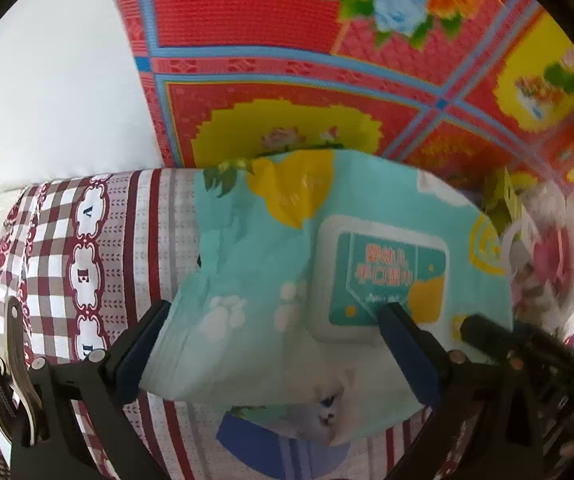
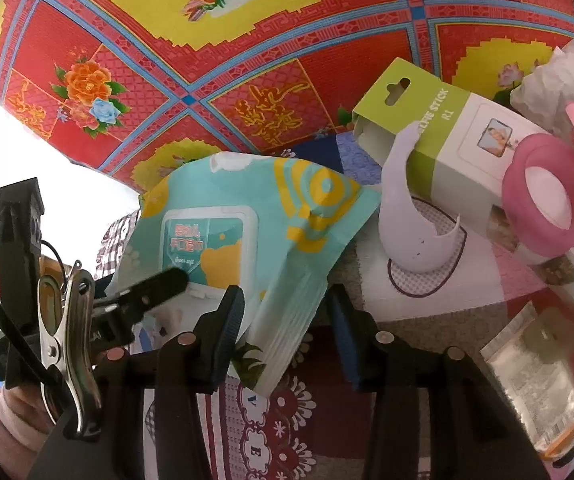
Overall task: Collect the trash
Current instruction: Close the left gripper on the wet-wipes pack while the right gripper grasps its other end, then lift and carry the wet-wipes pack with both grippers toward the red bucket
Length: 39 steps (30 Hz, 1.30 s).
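Straddling the wipes pack (image 1: pixel 287 256), its long axis across wide-jawed left gripper (image 1: pixel 277 312); right gripper (image 2: pixel 285 296) half-open around a corner.

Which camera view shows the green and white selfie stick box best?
The right wrist view shows the selfie stick box best: its printed face, hang tab and open end are clear, behind the wet wipes pack. In the left wrist view only a small blurred yellow-green edge shows beyond the pack.
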Each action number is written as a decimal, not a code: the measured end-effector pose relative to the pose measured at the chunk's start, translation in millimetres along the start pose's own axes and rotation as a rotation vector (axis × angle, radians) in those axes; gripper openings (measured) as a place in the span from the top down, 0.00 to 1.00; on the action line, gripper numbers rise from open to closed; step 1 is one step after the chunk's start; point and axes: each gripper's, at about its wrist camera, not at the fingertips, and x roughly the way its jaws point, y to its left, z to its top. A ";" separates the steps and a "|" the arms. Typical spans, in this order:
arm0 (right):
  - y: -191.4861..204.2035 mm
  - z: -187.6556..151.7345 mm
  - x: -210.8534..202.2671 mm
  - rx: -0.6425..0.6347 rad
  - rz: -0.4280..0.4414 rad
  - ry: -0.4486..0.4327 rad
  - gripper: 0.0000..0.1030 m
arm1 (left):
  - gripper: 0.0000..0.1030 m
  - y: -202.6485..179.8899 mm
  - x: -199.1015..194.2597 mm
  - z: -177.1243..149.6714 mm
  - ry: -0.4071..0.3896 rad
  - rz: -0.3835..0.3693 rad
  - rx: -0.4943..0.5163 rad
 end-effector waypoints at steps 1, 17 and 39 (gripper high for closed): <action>-0.9 -1.3 -1.8 -0.009 -0.001 0.001 0.56 | 0.00 -1.2 0.3 -0.5 0.019 0.002 0.008; 3.0 -4.5 -4.8 -0.039 -0.047 0.002 0.74 | 0.43 9.4 -6.9 -9.0 -0.009 -0.057 -0.146; 59.1 -40.0 -35.1 -0.232 0.038 -0.043 0.78 | 0.53 6.1 -97.5 -88.7 -0.112 -0.016 -0.211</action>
